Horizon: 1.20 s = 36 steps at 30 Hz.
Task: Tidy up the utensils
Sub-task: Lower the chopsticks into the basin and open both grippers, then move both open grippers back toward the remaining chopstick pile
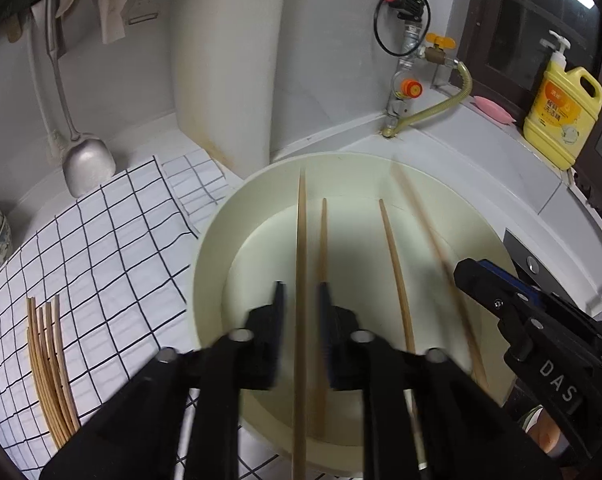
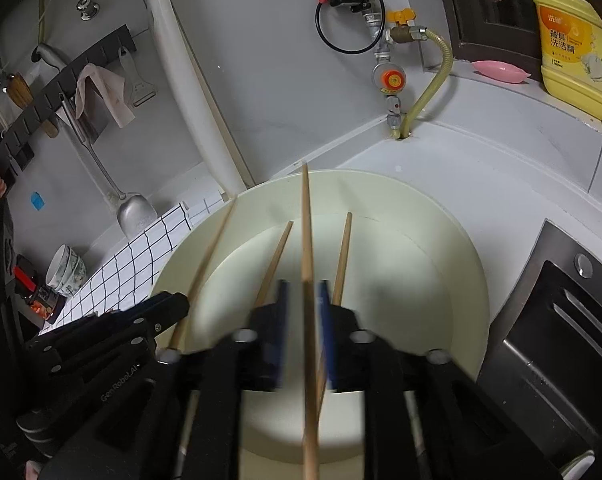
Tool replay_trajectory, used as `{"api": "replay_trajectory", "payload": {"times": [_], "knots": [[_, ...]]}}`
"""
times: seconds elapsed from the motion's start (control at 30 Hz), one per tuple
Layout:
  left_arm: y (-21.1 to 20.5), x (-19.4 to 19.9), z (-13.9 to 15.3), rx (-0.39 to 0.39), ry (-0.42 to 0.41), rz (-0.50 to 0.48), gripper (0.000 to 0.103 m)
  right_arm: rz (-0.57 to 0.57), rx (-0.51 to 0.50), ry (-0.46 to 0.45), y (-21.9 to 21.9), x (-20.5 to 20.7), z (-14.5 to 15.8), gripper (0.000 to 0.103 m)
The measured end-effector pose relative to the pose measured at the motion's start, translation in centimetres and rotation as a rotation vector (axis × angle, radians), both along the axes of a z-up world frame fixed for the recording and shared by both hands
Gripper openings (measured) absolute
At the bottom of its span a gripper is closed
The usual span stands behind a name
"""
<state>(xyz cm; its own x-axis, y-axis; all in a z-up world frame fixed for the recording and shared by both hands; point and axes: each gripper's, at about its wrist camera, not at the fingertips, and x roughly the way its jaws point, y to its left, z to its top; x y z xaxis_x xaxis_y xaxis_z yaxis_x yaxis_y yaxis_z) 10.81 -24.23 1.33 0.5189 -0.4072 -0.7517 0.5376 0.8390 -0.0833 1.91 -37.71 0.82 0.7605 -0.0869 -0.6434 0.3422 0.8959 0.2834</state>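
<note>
- Left gripper (image 1: 301,300) is hovering over the cream basin (image 1: 211,256), pointing down into it. Its jaws are standing apart with a narrow gap; one chopstick (image 1: 301,320) is running lengthwise through that gap. The pads are not visibly pressing on it, though blur around the fingers is making contact hard to judge.
- Right gripper (image 2: 303,300) is positioned over the same basin, jaws likewise parted. Another chopstick (image 2: 307,240) is passing between its blue pads, lying closer to the right-hand pad; no clear clamping is showing.
- In the left wrist view, the right gripper is appearing at the right edge above the basin rim; in the right wrist view, the left gripper is sitting at the lower left.
- Two more loose chopsticks (image 1: 397,280) are lying on the basin floor, tips pointing towards the far wall.
- A bundle of chopsticks (image 1: 49,368) is resting on the checked cloth (image 1: 101,240), left of the basin and well apart from it.
- A metal spatula (image 1: 87,160) is hanging against the wall above the cloth.
- A yellow detergent bottle (image 1: 563,112) is standing on the ledge, with a pink soap dish (image 1: 493,109) just beside it.
</note>
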Motion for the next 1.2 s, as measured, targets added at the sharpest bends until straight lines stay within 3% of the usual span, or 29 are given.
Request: {"api": "replay_trajectory", "payload": {"times": [0.03,0.1,0.47,1.2], "knots": [[0.4,0.0,0.2,-0.003,-0.010,0.014,0.053,-0.010,0.002,-0.007,-0.1,-0.1,0.1,0.035],[1.2,-0.1,0.7,-0.021,-0.036,0.040,0.070,-0.012,0.000,-0.008,-0.2,-0.2,0.3,0.035],[3.8,-0.6,2.7,-0.023,-0.086,0.080,0.074,0.012,-0.026,-0.020,1.0,-0.3,1.0,0.035],[10.6,-0.9,3.0,0.004,-0.144,0.196,0.080,0.141,-0.076,-0.021,6.5,0.8,1.7,0.037]]}}
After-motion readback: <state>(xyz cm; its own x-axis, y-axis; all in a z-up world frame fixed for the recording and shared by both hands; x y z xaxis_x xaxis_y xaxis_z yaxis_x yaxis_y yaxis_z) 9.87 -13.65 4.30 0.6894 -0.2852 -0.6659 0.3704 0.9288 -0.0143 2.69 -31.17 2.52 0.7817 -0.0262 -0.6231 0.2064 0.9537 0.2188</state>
